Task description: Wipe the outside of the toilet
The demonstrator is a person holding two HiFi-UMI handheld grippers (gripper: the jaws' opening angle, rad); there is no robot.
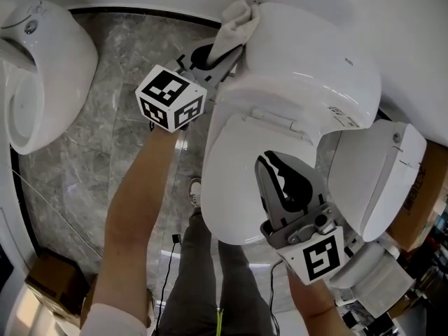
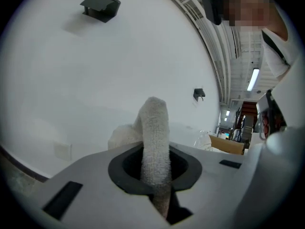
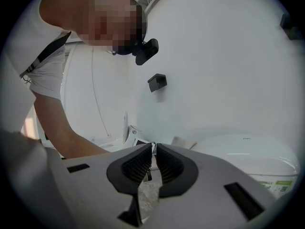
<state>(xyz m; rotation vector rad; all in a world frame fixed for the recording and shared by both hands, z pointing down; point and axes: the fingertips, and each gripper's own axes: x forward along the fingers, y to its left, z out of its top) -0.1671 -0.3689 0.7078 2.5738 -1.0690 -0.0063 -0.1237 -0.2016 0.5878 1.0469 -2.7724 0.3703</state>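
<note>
A white toilet [image 1: 294, 68] fills the middle of the head view, its closed lid [image 1: 234, 173] toward me. My left gripper [image 1: 227, 51] is shut on a white cloth [image 1: 236, 21], which lies against the upper left side of the toilet's back part. In the left gripper view the cloth [image 2: 155, 132] stands up from between the jaws of the left gripper [image 2: 155, 168]. My right gripper [image 1: 269, 161] hovers over the lid's right half, jaws shut with nothing between them. The right gripper view shows the right gripper [image 3: 152, 161] with the toilet [image 3: 248, 151] beyond it on the right.
A second white fixture [image 1: 35, 68] stands at the left on the grey marble floor [image 1: 112, 145]. Another white toilet [image 1: 378, 180] crowds the right side, with a cardboard box [image 1: 423, 187] behind it. My legs and a shoe [image 1: 194, 191] are below the bowl. A white wall [image 2: 95, 80] is close behind.
</note>
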